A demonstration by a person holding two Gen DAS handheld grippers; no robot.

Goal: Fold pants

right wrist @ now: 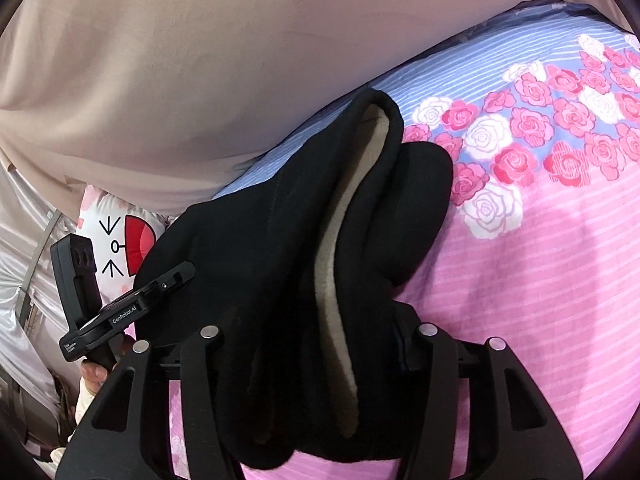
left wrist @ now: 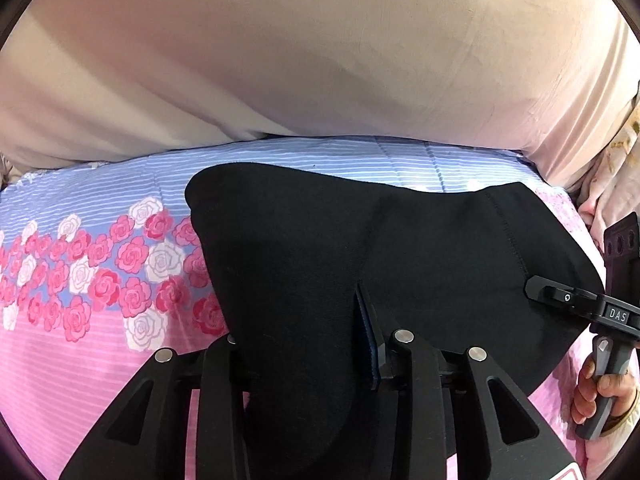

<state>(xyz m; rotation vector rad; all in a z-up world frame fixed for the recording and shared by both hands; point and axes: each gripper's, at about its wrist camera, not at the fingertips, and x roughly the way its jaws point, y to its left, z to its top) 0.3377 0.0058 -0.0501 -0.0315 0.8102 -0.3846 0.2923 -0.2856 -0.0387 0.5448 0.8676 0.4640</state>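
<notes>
Pants: the black, fleece-lined fabric pants (left wrist: 360,248) lie bunched on the bed, on its pink and blue striped bedsheet printed with roses (left wrist: 100,264), with the near end running up between my fingers. In the right wrist view the beige fleece lining (right wrist: 340,240) shows along a rolled-open edge.

Left gripper: my left gripper (left wrist: 304,344) has a thick bunch of the black cloth between its jaws, and the jaws stand close on it; I read this as a grip on the pants.

Right gripper: my right gripper (right wrist: 320,344) also has a fat fold of the pants between its jaws. The jaws stand about half apart, and I cannot tell whether the pads are pressing or merely straddling the cloth.

Surroundings: a large beige pillow or padded cloth (left wrist: 320,60) rises just behind the pants, and a white cushion with a cartoon face (right wrist: 116,248) sits at the far left of the right wrist view.

Stage: I judge this to be the laying-down of a fold, with the cloth low on the bed.

Risk, uneven layers: the bunched layers could land crooked, because the lining edge is already curled outward.

Risk, slipping: if the right side is loose, thick fleece could slide out and let that half collapse.

Risk, dragging: pulling back without fully releasing could snag the cloth and undo the fold, or ruck the bedsheet.
</notes>
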